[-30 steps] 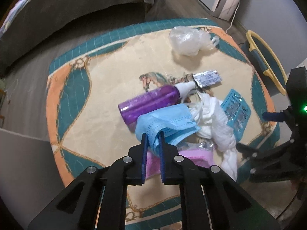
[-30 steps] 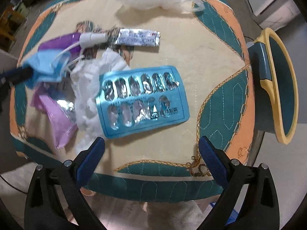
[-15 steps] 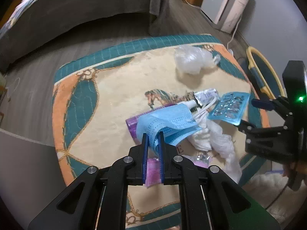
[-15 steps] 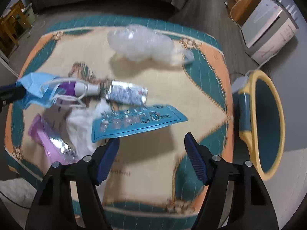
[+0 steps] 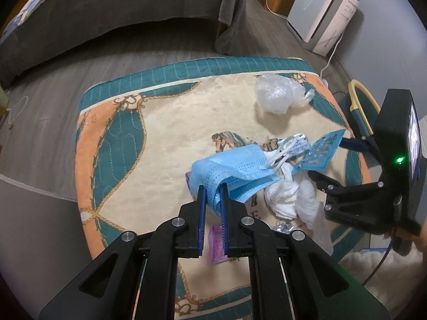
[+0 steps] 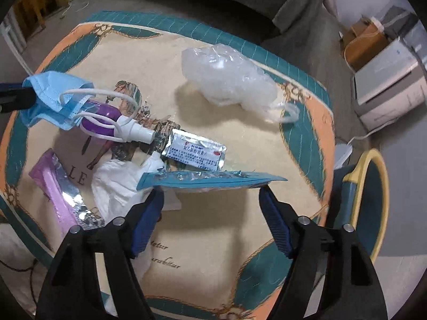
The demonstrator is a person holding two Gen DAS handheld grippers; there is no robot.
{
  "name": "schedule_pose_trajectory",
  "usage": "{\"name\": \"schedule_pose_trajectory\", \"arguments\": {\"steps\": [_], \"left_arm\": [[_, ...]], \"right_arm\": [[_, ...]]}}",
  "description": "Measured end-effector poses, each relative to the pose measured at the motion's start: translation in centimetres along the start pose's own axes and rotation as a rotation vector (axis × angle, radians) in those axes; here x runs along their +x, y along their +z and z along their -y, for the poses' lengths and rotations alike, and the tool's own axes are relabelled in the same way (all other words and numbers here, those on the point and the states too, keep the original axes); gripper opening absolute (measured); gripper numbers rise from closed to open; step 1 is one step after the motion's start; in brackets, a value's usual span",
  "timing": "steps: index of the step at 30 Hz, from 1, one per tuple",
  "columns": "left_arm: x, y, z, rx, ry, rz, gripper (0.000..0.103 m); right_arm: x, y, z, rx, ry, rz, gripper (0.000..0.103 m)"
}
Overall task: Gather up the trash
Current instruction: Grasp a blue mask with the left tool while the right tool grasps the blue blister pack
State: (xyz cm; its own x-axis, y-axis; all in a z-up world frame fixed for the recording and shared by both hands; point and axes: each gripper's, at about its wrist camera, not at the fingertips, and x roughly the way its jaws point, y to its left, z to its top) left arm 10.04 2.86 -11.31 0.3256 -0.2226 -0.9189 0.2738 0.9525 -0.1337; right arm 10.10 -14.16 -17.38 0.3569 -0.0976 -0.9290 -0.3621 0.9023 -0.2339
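Left gripper, jaws clenched on a blue face mask, held above the patterned mat. Right gripper, jaws opening, with a teal blister pack spanning both pads, lifted off the mat. On the mat: purple spray bottle, foil sachet, white tissue, crumpled plastic bag. A yellow-rimmed bin stands just beside the mat.

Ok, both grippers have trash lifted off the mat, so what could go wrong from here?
1. The blister pack is pinched only by its end edges while the right gripper's jaws are opening, so it could slip.
2. The face mask in the left gripper trails ear loops over the purple spray bottle; they might snag.
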Motion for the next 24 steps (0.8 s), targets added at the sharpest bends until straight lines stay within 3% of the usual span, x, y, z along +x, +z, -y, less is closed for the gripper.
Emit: {"name": "schedule_pose_trajectory", "arguments": {"steps": [4,9,12,20,21,23,24], "left_arm": [[0.2,0.1,-0.2,-0.01,-0.004,-0.003,0.011],[0.3,0.1,-0.3,-0.014,-0.005,-0.005,0.011],[0.3,0.1,-0.2,-0.011,-0.004,-0.01,0.011],[0.4,0.1,-0.2,-0.008,-0.002,-0.013,0.011],[0.4,0.1,-0.2,-0.008,-0.003,-0.014,0.011],[0.5,0.1,-0.1,-0.004,-0.003,-0.016,0.011],[0.5,0.1,-0.1,-0.002,-0.003,-0.017,0.011]], "right_arm": [[-0.4,0.4,0.5,-0.011,0.028,0.01,0.082],[-1.1,0.3,0.5,-0.049,0.03,0.022,0.083],[-0.6,-0.2,0.0,-0.107,-0.029,-0.005,0.083],[-1.1,-0.2,0.3,-0.131,-0.014,0.029,0.083],[-1.0,-0.3,0.2,-0.14,-0.019,0.026,0.081],[-0.7,-0.5,0.0,-0.148,-0.008,0.014,0.067],[-0.5,-0.5,0.1,-0.147,0.011,0.005,0.047]]}}
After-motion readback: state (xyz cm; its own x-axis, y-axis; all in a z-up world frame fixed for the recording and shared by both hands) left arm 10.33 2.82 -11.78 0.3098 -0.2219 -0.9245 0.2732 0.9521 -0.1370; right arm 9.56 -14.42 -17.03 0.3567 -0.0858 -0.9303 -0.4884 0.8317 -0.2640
